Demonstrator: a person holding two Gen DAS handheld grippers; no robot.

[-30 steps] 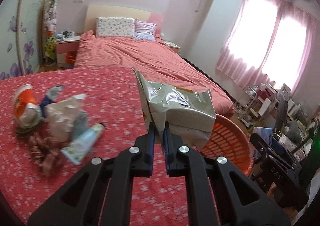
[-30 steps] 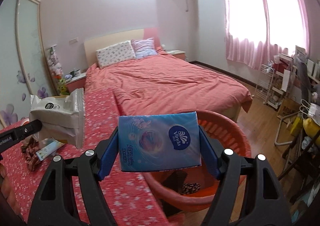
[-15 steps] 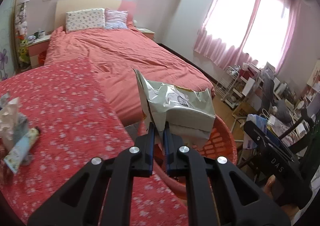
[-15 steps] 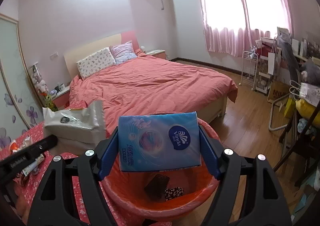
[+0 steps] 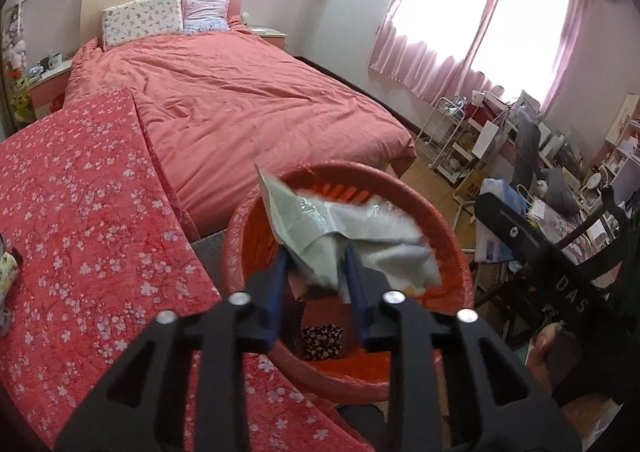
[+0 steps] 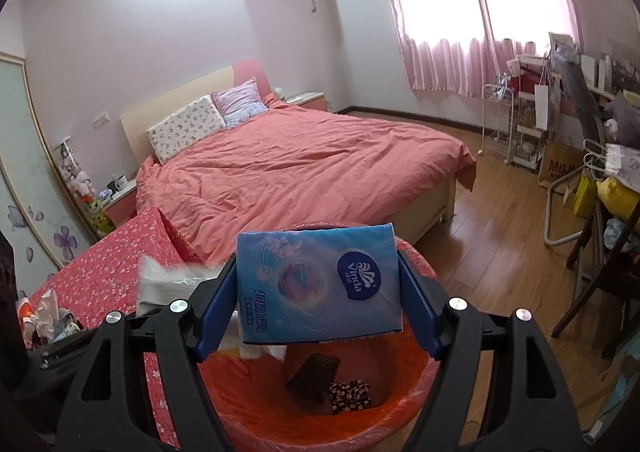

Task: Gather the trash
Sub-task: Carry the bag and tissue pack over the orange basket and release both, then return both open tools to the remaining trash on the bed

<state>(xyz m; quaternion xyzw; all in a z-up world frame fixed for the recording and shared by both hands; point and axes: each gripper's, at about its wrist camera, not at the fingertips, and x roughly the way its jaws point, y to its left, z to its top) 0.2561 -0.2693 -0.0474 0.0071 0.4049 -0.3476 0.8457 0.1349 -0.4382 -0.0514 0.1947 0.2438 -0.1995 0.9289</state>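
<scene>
A crumpled silvery-white snack bag (image 5: 352,236), blurred, hangs over the orange trash basket (image 5: 240,236), between the left tongs (image 5: 316,272), whose jaws are opening and no longer pinch it. The right tongs (image 6: 320,288), spread wide, clamp a blue tissue pack (image 6: 316,284) above the same basket, beside the floral-covered desk (image 5: 80,212).

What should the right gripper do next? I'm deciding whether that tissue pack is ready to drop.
Probably open the right gripper: it clamps the blue tissue pack directly above the orange bin. The left gripper is opening, with the silver wrapper between its jaws over that bin.
</scene>
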